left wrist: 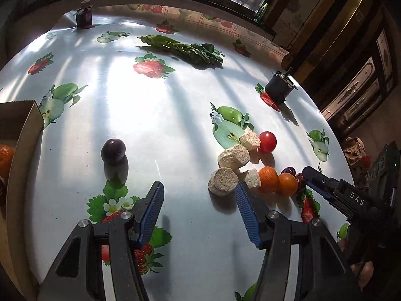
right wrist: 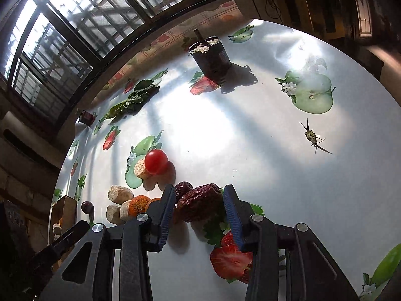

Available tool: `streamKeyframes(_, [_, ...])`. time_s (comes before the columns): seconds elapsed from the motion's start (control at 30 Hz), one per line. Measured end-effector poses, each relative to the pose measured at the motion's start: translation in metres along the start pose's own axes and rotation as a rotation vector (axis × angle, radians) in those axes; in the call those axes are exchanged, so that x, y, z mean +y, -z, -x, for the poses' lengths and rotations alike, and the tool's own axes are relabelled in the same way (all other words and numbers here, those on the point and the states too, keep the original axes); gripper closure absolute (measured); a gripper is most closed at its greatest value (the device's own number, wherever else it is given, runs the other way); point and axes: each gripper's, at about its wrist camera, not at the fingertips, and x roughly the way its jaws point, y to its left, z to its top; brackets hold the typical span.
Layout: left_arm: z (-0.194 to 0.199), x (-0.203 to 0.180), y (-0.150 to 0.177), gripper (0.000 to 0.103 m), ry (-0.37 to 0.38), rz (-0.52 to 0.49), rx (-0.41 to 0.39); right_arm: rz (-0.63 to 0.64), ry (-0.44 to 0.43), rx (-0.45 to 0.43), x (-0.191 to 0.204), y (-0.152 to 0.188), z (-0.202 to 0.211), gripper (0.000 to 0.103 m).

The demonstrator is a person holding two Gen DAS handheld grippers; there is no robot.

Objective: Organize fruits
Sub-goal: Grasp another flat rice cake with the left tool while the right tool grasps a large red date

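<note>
Blue ribbed pads frame both my views. My left gripper (left wrist: 199, 198) hangs low over the glossy fruit-print tablecloth (left wrist: 175, 130) with its jaws spread and nothing between them; only bare cloth shows in the gap. Just beyond its right finger sits a cluster: pale crumbly pucks (left wrist: 233, 156), two small oranges (left wrist: 278, 181) touching each other, and dark red dates (left wrist: 290, 171) behind them, with a cherry tomato (left wrist: 267, 141) a little farther back. A dark plum (left wrist: 113, 149) stands alone ahead of the left finger, well apart from the cluster. At the left edge a cardboard box (left wrist: 23, 135) holds another orange (left wrist: 5, 156).

My right gripper (right wrist: 199, 198) has its jaws set around a wrinkled red date (right wrist: 200, 204); the date lies between the pads, but I cannot tell whether they press on it yet. A second date (right wrist: 183, 188) lies just behind it.

Farther out, a dark cylindrical motor (right wrist: 213, 55) stands near the table's edge, a dried stem scrap (right wrist: 311, 135) lies on bare cloth off to the right, leafy greens (left wrist: 183, 49) lie across the far side, and a small dark jar (left wrist: 84, 16) stands at the back by the window (right wrist: 75, 25).
</note>
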Motion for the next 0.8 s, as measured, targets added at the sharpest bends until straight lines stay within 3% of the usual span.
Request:
streamKeyframes(0.17, [-0.019, -0.015, 0.0, 0.045, 0.003, -0.064, -0.018, 0.019, 0.0, 0.017, 0.0, 0.003, -0.009, 0.061])
streamKeyframes(0.23, [-0.025, -0.016, 0.001, 0.055, 0.012, -0.074, -0.015, 0.011, -0.007, 0.015, -0.002, 0.004, -0.009, 0.061])
streamKeyframes(0.3, [-0.025, -0.017, 0.003, 0.074, 0.042, -0.096, -0.024, 0.017, 0.001, 0.009, -0.002, 0.005, -0.006, 0.063])
streamKeyframes(0.57, [-0.017, -0.007, 0.009, 0.074, 0.05, -0.108, -0.051, 0.03, 0.021, -0.008, -0.004, 0.008, 0.003, 0.064])
streamKeyframes(0.8, [-0.021, -0.007, 0.009, 0.065, 0.077, -0.124, -0.069, 0.102, 0.057, -0.006, 0.009, 0.012, -0.001, 0.064])
